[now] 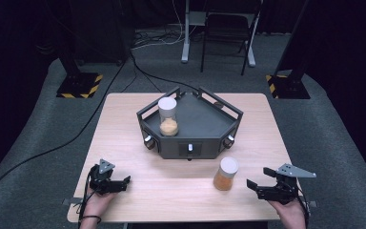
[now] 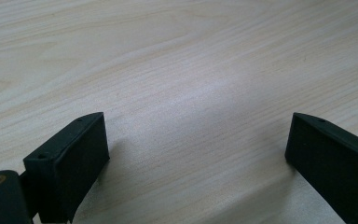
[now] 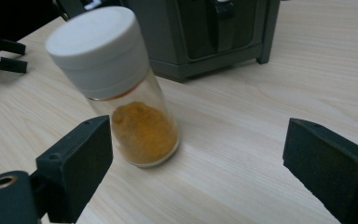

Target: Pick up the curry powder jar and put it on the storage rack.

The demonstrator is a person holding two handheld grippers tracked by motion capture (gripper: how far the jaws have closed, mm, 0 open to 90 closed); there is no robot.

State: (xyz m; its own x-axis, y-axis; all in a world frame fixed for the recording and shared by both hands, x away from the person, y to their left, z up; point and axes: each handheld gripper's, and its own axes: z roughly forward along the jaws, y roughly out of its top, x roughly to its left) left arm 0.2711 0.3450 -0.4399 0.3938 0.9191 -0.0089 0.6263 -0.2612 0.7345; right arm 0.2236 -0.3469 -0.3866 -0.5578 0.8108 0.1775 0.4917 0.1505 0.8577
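A small glass jar (image 1: 227, 173) with a white screw cap (image 3: 98, 49) stood upright on the wooden counter (image 1: 171, 191), toward the near right, just in front of a dark grey tray (image 1: 195, 126) with knobs along its near wall. Orange powder (image 3: 142, 133) filled roughly its lower half. A second jar (image 1: 168, 116) of the same kind stood inside the tray at its left side.

The right gripper (image 1: 259, 183) sat to the right of the near jar, its fingers (image 3: 77, 161) spread wide with nothing between them; the jar stood ahead of them and a little to one side, apart from both pads. The left gripper (image 1: 124, 182) rested low at the near left of the counter, well apart from either jar, its fingers (image 2: 72, 158) also spread and empty over bare wood.

The jar looked light but rigid, and its smooth, round glass wall would likely be slippery and breakable if knocked over or dropped. Being tall and narrow, it would probably tip easily from a sideways nudge. The safest hold appeared to be across the glass body just under the cap, where the cap's wider rim could act as a stop against slipping, with the pads squarely on opposite sides and the jar kept upright so the powder stayed settled.
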